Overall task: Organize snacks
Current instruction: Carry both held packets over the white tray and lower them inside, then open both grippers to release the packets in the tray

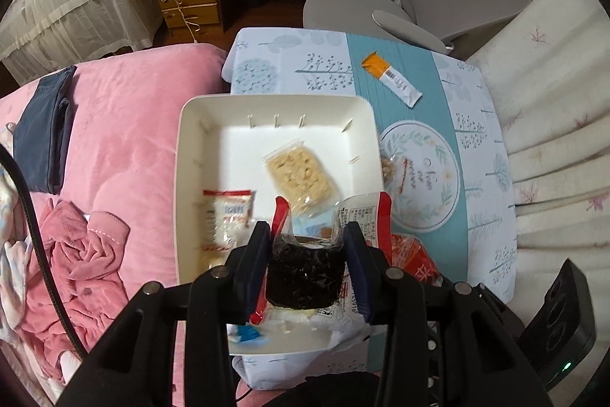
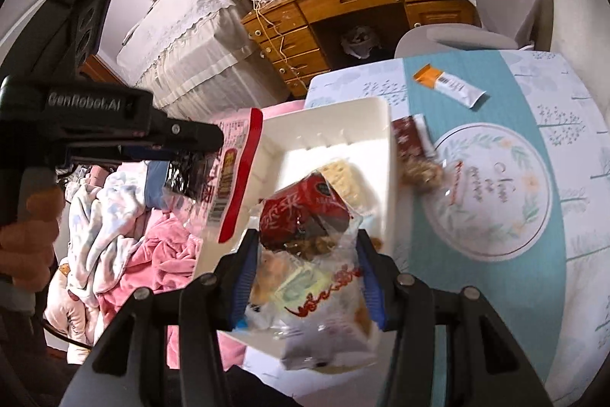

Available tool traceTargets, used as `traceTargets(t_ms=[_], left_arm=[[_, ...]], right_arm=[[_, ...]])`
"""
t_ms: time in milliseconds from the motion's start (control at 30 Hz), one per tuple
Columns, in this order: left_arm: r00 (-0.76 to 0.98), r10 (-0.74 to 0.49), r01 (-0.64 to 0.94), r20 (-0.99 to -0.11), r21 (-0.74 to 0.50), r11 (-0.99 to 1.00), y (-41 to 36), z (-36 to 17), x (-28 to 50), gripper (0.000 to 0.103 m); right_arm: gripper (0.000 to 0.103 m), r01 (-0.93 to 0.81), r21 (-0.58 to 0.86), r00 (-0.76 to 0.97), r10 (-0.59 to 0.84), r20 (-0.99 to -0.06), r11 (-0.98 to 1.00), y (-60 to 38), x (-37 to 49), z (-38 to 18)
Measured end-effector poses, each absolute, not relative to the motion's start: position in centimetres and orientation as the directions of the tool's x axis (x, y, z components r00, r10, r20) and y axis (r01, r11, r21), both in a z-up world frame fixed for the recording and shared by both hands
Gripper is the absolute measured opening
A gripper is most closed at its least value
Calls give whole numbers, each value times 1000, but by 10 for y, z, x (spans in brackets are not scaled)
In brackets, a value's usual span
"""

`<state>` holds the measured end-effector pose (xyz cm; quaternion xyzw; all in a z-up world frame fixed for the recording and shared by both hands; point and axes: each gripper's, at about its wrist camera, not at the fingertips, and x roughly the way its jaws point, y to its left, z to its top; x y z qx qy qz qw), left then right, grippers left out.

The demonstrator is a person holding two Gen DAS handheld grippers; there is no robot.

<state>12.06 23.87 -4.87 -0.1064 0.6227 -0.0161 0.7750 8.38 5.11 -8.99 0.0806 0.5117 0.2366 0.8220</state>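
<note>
- Currently mid-carry: left gripper (image 1: 307,235) clenched on a clear red-edged packet with dark seaweed-like filling (image 1: 303,269), held above the near part of the white rectangular plastic tray (image 1: 274,102).
- Right gripper (image 2: 305,243) clenched on a clear crinkly bag with a red label and brown nut clusters (image 2: 305,216), also above the tray's near edge.
- Already in tray: pale cracker block in clear wrap (image 1: 299,174) near the middle, red-and-white wrapped sweet (image 1: 227,216) at the left side.
- Still outside on the patterned blue-and-white cloth-covered surface (image 1: 476,147): orange-and-white stick sachet (image 1: 392,79) well beyond the tray, dark red wrapped nut bar (image 2: 413,147) just beside the tray's right wall.
- Step judged: deposit both held packets into the tray.
- Lower each packet into bare tray floor before releasing; dropping from height risks a bounce over the low wall.
- Place seaweed packet toward the far-left bare area, nut bag toward the right, clear of the cracker block.
- Keep the two grippers apart; the right wrist view shows the left one close alongside, so stagger the releases.
- Release only once the packet rests flat; crinkly film may cling to the pads.
- Tray sits at the surface edge beside the pink bed cover (image 1: 126,124); avoid pushing it sideways.
</note>
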Motion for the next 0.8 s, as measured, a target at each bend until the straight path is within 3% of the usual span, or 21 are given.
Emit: traceTargets(t_ms=[300,333,433,800], left_arm=[[248,-206,-37,-947,-222,974,257,-54,94,40],[251,-206,-38,-946,-222,974,258,-54,93,44],[262,-222,-48,-939,-242,969,262,-54,90,74],[284,-232,-64,-930,-260,964,262,-54,76,80]], right_arm=[[53,-244,405,370,471,-800,881,72,58,-96],[54,-235,410,368,472,-801,881,74,55,-98],[61,-189,414,350,454,-819,891,72,50,-103],[61,-159,384,397,415,-819,910,55,40,-91]])
